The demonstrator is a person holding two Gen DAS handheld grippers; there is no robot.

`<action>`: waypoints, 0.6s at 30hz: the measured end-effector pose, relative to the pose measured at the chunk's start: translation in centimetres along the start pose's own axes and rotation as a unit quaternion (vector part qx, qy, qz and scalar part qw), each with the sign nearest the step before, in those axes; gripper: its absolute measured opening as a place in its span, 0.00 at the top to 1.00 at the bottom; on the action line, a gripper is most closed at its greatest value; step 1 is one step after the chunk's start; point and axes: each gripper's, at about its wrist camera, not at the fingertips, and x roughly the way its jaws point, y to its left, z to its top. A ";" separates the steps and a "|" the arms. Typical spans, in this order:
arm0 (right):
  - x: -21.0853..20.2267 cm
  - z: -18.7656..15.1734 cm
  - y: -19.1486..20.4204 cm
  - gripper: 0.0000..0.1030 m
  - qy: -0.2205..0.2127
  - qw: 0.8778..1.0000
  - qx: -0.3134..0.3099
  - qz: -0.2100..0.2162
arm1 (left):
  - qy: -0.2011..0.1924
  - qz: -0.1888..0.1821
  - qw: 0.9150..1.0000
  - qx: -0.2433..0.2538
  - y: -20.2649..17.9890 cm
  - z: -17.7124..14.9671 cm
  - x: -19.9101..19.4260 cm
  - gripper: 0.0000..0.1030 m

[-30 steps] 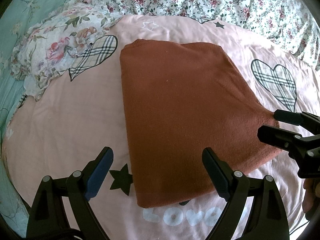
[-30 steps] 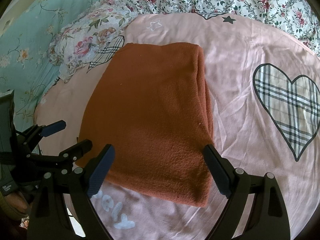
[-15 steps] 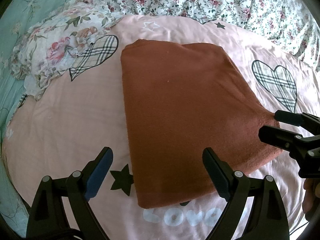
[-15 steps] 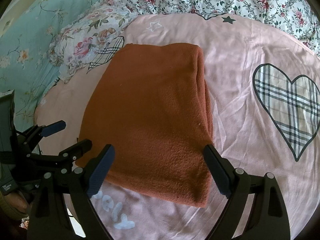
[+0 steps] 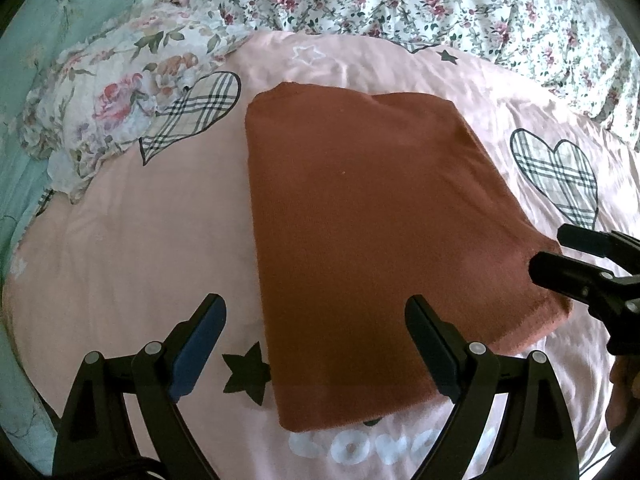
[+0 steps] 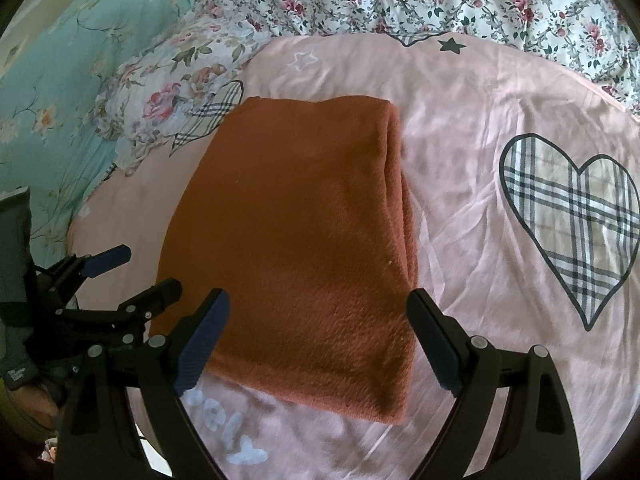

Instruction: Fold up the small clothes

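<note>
A rust-brown fleece garment (image 5: pixel 360 232) lies folded into a flat rectangle on the pink bed cover (image 5: pixel 132 240); in the right wrist view the garment (image 6: pixel 296 248) shows stacked layers along its right edge. My left gripper (image 5: pixel 316 344) is open and empty, just above the garment's near left corner. My right gripper (image 6: pixel 318 340) is open and empty above the near edge. In the left wrist view the right gripper (image 5: pixel 552 252) shows at the garment's near right corner. In the right wrist view the left gripper (image 6: pixel 136 272) shows at the garment's left side.
A floral pillow (image 5: pixel 120 96) lies at the far left, a floral quilt (image 5: pixel 440 0) along the back and a teal sheet (image 6: pixel 60 72) to the left. The pink cover carries plaid hearts (image 6: pixel 576 220), stars and white lettering (image 5: pixel 384 444).
Both grippers stay open and almost still. The view has drifted slightly; the garment has not moved.
</note>
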 end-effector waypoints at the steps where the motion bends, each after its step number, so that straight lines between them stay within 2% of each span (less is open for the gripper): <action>1: 0.0 -0.1 0.1 0.12 0.000 1.000 0.001 0.000 | 0.000 0.000 1.000 -0.003 0.1 0.1 0.1 0.11; 12: 0.3 0.3 -0.1 0.12 -0.003 1.000 0.003 0.003 | -0.009 0.018 1.000 -0.004 0.6 0.2 -0.1 0.11; 18: 0.4 0.3 -0.2 0.12 -0.003 1.000 0.003 0.004 | 0.000 0.013 1.000 -0.012 0.9 0.1 0.1 0.11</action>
